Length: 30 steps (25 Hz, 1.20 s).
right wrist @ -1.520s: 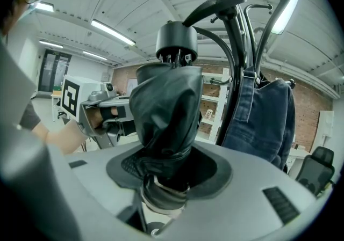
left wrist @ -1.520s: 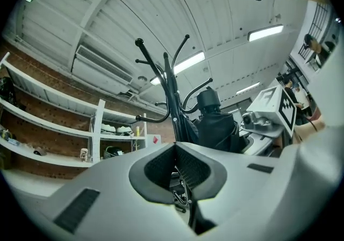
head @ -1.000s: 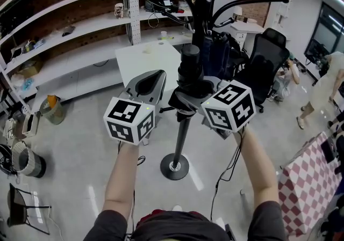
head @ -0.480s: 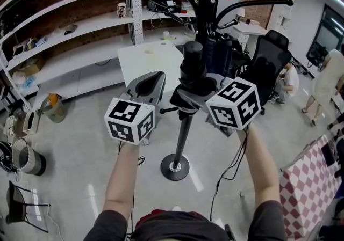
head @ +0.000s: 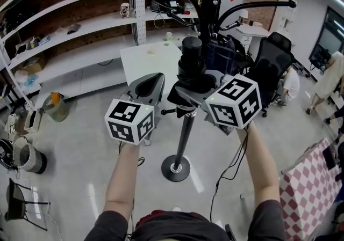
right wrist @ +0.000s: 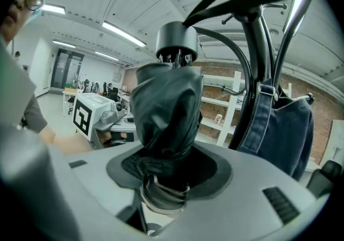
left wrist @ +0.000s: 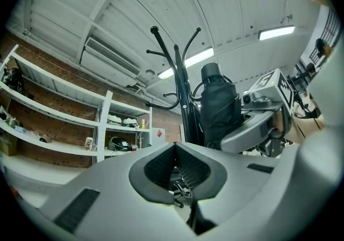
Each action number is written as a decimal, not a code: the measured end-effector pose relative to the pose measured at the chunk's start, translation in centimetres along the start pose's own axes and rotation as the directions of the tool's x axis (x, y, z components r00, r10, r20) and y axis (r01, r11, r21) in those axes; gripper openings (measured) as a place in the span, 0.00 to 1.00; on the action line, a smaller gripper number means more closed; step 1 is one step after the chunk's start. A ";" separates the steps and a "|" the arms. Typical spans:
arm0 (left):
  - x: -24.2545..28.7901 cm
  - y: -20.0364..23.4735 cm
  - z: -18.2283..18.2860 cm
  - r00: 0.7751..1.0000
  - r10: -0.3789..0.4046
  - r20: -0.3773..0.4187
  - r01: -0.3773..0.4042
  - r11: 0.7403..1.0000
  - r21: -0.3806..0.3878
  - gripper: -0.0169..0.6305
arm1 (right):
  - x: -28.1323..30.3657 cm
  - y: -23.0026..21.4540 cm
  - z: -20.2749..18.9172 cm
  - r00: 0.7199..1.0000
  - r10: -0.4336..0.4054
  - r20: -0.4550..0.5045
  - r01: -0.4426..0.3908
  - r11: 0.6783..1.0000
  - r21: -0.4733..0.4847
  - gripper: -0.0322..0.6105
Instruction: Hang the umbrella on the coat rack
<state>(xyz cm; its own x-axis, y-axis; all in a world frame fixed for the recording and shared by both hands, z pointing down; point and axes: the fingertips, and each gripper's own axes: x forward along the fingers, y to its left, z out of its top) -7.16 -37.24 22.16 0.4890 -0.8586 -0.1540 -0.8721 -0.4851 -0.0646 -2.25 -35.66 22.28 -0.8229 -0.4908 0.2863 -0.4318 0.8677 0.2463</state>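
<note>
1. Head view: the right gripper [head: 194,93] is up in the middle of the frame, jaws clamped on the folded black umbrella [head: 192,61], which stands upright out of them. The umbrella sits just in front of the coat rack [head: 212,4], close against its black pole and below the curved hooks. It is held, not hung.
2. On the same view, the left gripper [head: 151,82] hovers just to the left of the umbrella, apart from it, carrying nothing. A denim bag [head: 224,56] hangs on the far side of the rack. The rack's round base [head: 176,168] stands on the pale floor, with a white table [head: 144,58] and long shelves [head: 80,25] beyond.
3. Left gripper view: the two jaws are pressed together with nothing between them — clenched and empty. Past them rises the rack's pole with its hooks fanning out overhead. The umbrella stands just right of the pole, seated in the other gripper.
4. Right gripper view: the jaws are closed hard around the umbrella's lower end, and the gathered black fabric bulges above them. The round top cap [right wrist: 177,42] points up under the rack's curving arms, and whether it touches them cannot be told. The denim bag hangs to the right, just beside the umbrella.
</note>
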 end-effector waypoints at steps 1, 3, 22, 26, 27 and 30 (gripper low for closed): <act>0.0 0.1 0.0 1.000 0.002 -0.001 -0.002 1.000 -0.001 0.04 | 0.0 0.0 0.2 1.000 0.001 0.003 -0.001 1.000 -0.003 0.35; 0.0 0.1 0.0 1.000 0.006 -0.002 -0.006 1.000 -0.002 0.04 | -0.1 -0.1 0.7 1.000 0.004 0.010 -0.004 1.000 -0.010 0.35; 0.1 0.9 -1.0 0.999 0.034 -0.021 -0.035 0.999 -0.013 0.04 | 0.4 -1.1 1.6 0.997 0.057 0.057 -0.060 0.997 0.052 0.35; 0.1 1.3 -1.2 0.999 0.038 -0.028 -0.038 0.999 -0.015 0.04 | 0.9 -1.4 1.6 0.996 0.060 0.060 -0.064 0.995 0.070 0.35; 0.2 1.4 -1.3 0.999 0.038 -0.029 -0.039 0.999 -0.016 0.04 | 1.0 -1.5 1.6 0.996 0.061 0.059 -0.065 0.995 0.072 0.35; 0.2 1.5 -1.5 0.999 0.039 -0.033 -0.040 0.999 -0.018 0.04 | 1.3 -1.4 1.3 0.996 0.067 0.051 -0.071 0.994 0.079 0.35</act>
<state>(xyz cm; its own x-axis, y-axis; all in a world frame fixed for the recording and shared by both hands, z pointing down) -8.29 -38.39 23.46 0.4547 -0.8820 -0.1236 -0.8904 -0.4533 -0.0409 -3.16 -37.43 21.12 -0.8677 -0.4267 0.2550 -0.4002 0.9039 0.1509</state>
